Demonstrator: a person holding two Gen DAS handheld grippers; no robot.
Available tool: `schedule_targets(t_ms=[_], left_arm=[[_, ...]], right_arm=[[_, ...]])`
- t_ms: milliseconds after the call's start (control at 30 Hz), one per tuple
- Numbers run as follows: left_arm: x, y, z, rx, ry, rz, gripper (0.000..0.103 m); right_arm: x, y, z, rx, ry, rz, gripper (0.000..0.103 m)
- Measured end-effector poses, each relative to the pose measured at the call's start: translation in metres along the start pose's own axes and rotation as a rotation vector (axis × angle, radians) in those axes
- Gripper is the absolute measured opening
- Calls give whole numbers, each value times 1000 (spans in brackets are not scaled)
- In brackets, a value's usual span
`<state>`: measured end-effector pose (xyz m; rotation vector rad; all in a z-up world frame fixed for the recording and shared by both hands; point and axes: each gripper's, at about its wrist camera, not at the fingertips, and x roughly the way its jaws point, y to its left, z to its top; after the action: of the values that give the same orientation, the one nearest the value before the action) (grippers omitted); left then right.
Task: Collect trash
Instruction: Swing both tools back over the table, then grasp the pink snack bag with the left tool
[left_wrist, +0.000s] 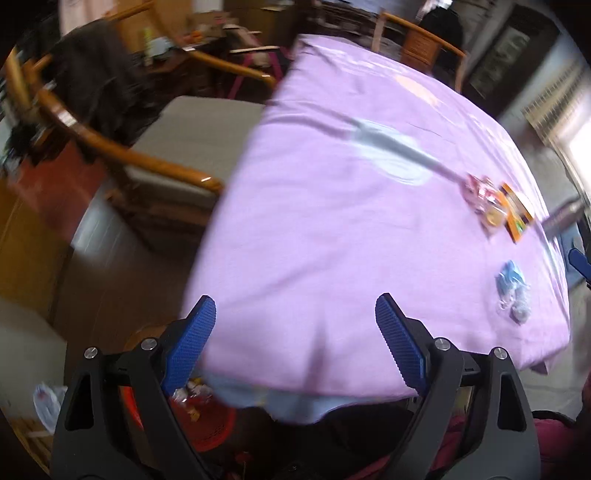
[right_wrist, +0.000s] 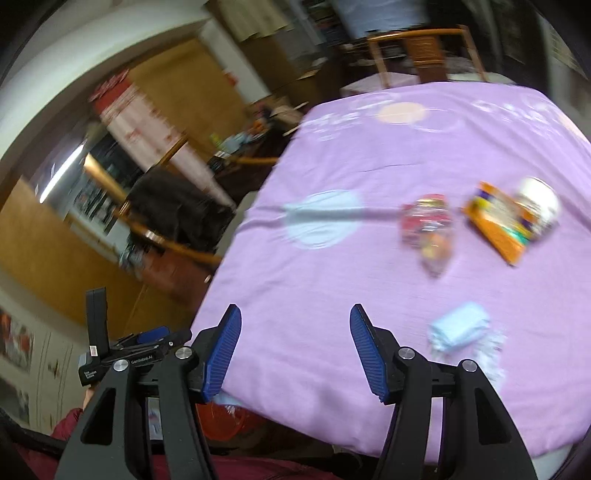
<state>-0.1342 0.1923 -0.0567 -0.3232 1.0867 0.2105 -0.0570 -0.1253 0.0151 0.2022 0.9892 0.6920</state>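
Both the left gripper (left_wrist: 295, 314) and right gripper (right_wrist: 295, 325) hang empty, jaws spread, over the bench (left_wrist: 314, 203); the red bin (left_wrist: 214, 424) holds scraps, but tissue (right_wrist: 461, 328), wrapper (right_wrist: 428, 229) and packet (right_wrist: 495, 225) remain.

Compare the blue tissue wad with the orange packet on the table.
The tissue wad is pale blue, soft and crumpled; the orange packet is flat, stiff-looking and printed. The wad lies nearer the right gripper, the packet farther back beside a white cup. Both rest on the purple cloth, untouched.
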Motion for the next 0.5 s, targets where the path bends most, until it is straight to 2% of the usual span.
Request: schedule_targets(t_ms=[500], left_arm=[[74, -203, 75, 268, 40, -171, 86]], right_arm=[[-73, -151, 0, 206, -133, -150, 63]])
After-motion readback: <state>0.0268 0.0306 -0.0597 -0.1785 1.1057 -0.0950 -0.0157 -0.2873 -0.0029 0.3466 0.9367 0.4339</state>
